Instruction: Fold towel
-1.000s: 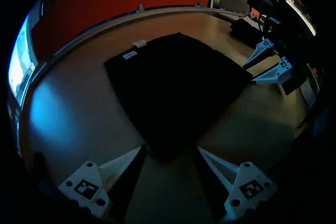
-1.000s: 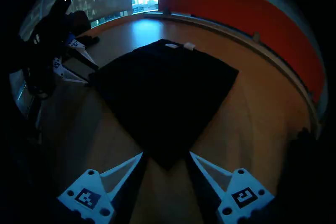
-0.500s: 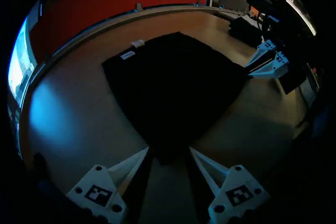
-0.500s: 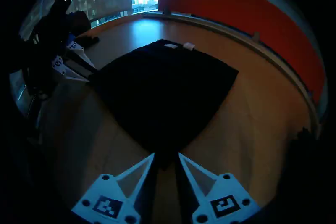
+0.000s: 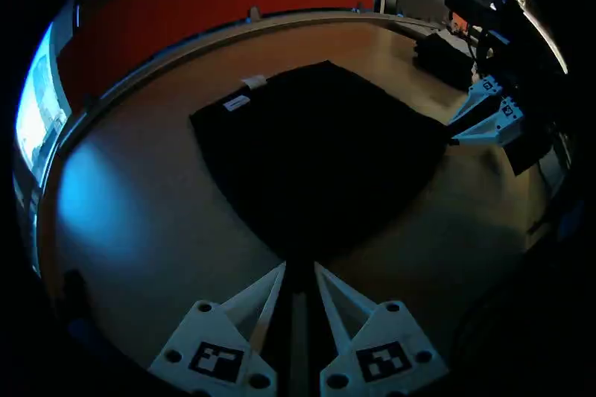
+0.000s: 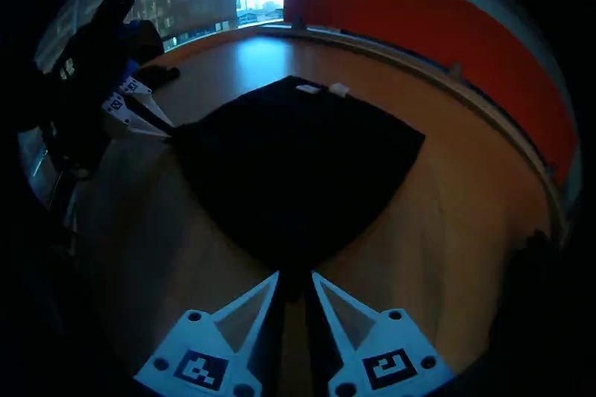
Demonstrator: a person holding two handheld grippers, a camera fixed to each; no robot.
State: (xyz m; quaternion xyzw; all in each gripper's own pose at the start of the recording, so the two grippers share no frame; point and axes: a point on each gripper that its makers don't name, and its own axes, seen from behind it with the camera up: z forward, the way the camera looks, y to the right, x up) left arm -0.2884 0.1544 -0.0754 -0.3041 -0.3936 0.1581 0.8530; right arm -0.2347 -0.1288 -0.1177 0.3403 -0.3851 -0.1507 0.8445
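Dark towel (image 5: pixel 320 151) lies flat on the wooden table (image 5: pixel 134 196) — left gripper (image 5: pixel 299 274) and right gripper (image 6: pixel 295 279) each clamped tight on one corner.

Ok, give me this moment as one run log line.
stage: corner grasp | left gripper: shut on towel corner | right gripper: shut on another corner | towel: flat on table

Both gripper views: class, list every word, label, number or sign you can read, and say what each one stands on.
No text can be read in either view.
White tags on the black towel: too small and blurred to read.
Square markers on the left gripper and right gripper: black-and-white patterns, no letters or numbers.
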